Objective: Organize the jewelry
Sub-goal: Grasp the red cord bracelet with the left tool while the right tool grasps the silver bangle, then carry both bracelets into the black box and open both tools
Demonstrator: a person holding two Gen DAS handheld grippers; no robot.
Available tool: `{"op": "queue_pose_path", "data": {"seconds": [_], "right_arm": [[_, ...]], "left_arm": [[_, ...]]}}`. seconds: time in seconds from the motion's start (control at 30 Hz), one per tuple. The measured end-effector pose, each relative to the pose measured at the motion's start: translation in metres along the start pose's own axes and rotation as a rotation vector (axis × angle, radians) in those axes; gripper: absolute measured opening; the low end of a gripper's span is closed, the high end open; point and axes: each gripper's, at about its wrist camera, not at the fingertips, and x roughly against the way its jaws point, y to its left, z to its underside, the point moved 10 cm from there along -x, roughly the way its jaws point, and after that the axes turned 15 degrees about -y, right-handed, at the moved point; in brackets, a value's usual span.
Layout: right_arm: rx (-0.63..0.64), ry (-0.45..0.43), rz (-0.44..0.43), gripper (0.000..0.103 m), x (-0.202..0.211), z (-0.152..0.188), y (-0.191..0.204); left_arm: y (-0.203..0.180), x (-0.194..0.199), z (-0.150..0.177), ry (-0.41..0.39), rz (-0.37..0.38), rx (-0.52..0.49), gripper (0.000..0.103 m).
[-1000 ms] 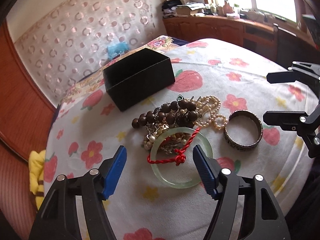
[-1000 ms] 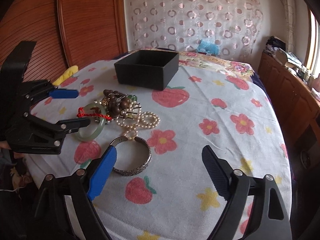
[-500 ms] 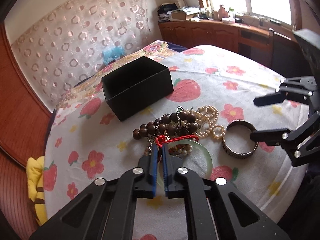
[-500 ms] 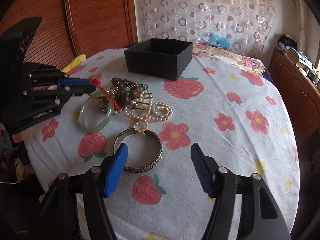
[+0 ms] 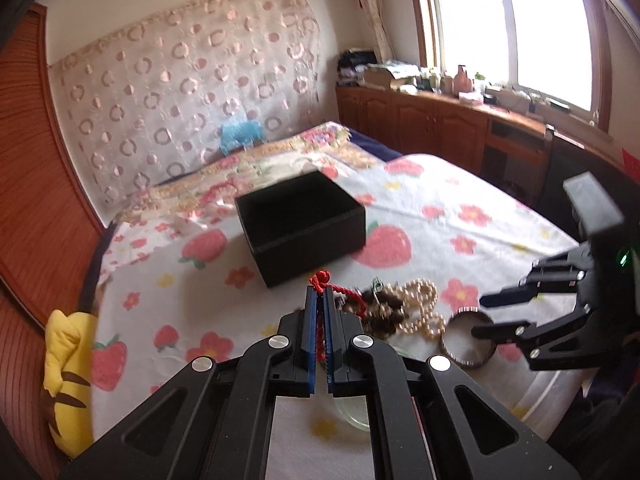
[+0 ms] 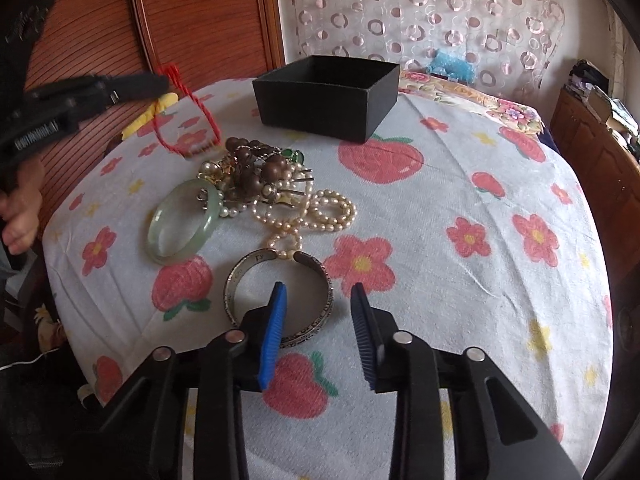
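Observation:
My left gripper (image 5: pixel 319 292) is shut on a red cord bracelet (image 5: pixel 320 280) and holds it in the air; from the right wrist view the cord (image 6: pixel 182 120) hangs from it above the table's left side. An open black box (image 6: pixel 326 94) stands at the far side of the table. A pile of jewelry lies before it: a jade bangle (image 6: pixel 182 220), brown wooden beads (image 6: pixel 256 166), a pearl necklace (image 6: pixel 316 212). My right gripper (image 6: pixel 318 300) is open, its jaws straddling the near rim of a silver cuff bracelet (image 6: pixel 280 292).
The round table (image 6: pixel 500 200) has a cloth with strawberries and flowers. A yellow plush toy (image 5: pixel 68 380) lies off its left edge. Wooden cabinets (image 5: pixel 420 120) under a window stand to the right. A curtain hangs behind.
My left gripper shut on the red cord and lifted it off the jade bangle, up toward the box. My right gripper narrowed and moved onto the silver cuff.

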Motion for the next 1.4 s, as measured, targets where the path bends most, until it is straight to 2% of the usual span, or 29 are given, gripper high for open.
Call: {"op": "queue_pose_path", "data": {"seconds": [0.13, 0.2, 0.3, 0.57, 0.83, 1.23, 1.4], "right_arm": [[-0.013, 0.008, 0.004, 0.026, -0.003, 0.0, -0.003], [-0.007, 0.009, 0.0, 0.012, -0.004, -0.001, -0.002], [0.019, 0.004, 0.011, 0.006, -0.006, -0.003, -0.002], [0.058, -0.059, 0.034, 0.006, 0.005, -0.027, -0.007], [0.102, -0.122, 0.052, 0.006, 0.008, -0.069, -0.027], [0.113, -0.214, 0.045, 0.006, -0.042, -0.165, -0.056], [0.148, -0.203, 0.029, 0.007, -0.083, -0.189, -0.053]], "left_arm": [[0.006, 0.001, -0.006, -0.018, -0.013, 0.012, 0.002], [0.008, 0.001, -0.005, -0.022, -0.016, 0.024, 0.002], [0.009, -0.001, -0.004, -0.023, -0.015, 0.053, 0.002], [0.021, -0.015, -0.021, -0.056, -0.008, 0.097, 0.002], [0.033, -0.043, -0.039, -0.075, -0.008, 0.101, 0.002], [0.069, -0.092, -0.053, -0.075, -0.026, 0.139, 0.002], [0.083, -0.108, -0.057, -0.067, -0.033, 0.147, 0.002]]}}
